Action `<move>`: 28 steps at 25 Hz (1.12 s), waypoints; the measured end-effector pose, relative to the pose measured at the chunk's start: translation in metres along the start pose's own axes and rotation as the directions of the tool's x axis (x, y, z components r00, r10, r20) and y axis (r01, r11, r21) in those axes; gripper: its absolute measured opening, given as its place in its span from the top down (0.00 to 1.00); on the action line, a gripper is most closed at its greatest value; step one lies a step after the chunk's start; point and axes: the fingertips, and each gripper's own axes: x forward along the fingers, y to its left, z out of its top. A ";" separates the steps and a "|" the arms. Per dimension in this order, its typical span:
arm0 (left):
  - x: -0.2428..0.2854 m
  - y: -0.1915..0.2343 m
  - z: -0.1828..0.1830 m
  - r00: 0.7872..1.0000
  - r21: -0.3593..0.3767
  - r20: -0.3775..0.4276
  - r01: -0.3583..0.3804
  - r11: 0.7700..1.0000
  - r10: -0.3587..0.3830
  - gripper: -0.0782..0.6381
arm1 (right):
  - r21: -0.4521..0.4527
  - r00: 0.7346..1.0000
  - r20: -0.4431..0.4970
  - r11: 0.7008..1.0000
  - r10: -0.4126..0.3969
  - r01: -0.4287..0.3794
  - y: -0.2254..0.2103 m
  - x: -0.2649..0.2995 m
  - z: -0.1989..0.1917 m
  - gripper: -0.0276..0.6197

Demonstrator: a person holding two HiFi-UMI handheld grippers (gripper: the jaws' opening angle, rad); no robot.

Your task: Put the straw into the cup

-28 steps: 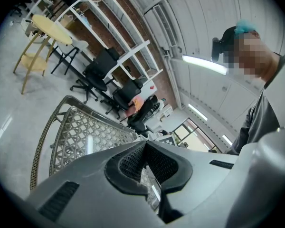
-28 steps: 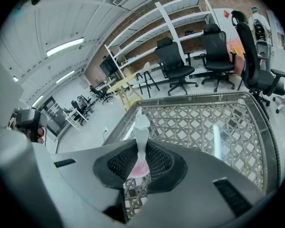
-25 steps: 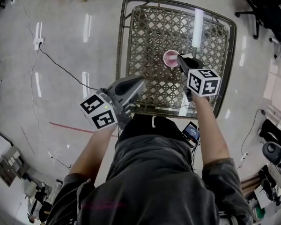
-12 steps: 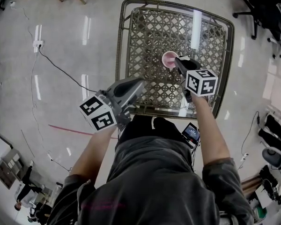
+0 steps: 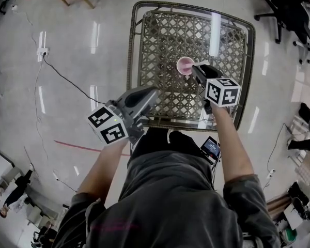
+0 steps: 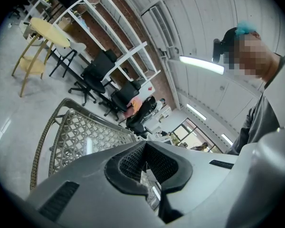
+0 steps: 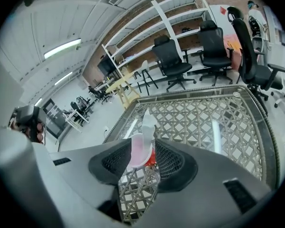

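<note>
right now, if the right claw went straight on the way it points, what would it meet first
Probably the pink cup, with the straw rising from it, straight ahead between the open jaws; depth is unclear.

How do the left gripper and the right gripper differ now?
The left gripper has its jaws together and empty; the right gripper has its jaws apart. The left gripper hangs at the table's near edge, away from the cup; the right gripper points at the cup, with the straw showing between its jaws. Both bear a marker cube.
</note>
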 end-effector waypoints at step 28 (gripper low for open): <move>0.016 -0.094 -0.005 0.997 0.137 0.010 0.072 0.988 -0.074 0.88 | -0.012 0.984 0.178 1.000 0.011 -0.009 0.021 -0.133 0.011 0.78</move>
